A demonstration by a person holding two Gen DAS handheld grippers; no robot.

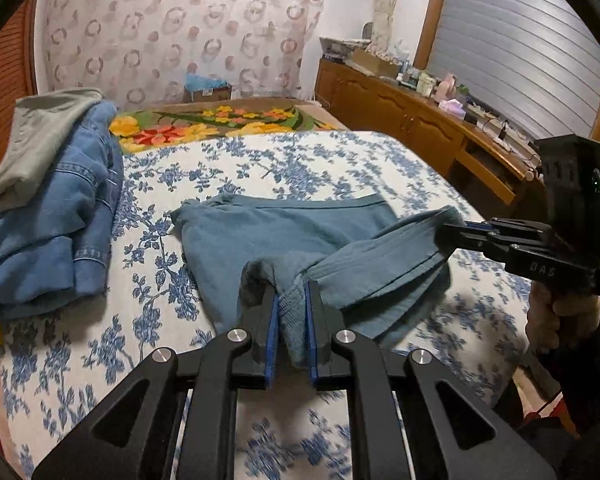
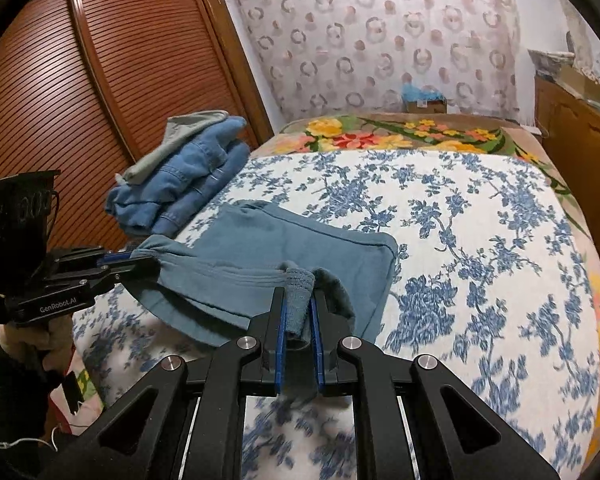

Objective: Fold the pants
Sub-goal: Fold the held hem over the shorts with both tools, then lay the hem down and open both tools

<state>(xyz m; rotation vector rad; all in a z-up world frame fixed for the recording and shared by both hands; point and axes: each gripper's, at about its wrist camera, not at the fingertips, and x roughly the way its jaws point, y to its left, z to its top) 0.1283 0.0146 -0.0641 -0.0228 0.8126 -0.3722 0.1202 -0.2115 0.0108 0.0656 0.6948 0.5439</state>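
Both tongs point downward over the near edge of the bed (image 2: 480, 216). The left tongs (image 1: 292, 300) pinch one ribbed hem of the blue pants (image 1: 260, 236); the right tongs (image 2: 299, 308) pinch the other hem. The raised hem end hangs above the bedspread, while the rest of the pants lies flat near the bed's middle. A pile of denim clothes (image 1: 60, 216) rests at the bed's left edge.
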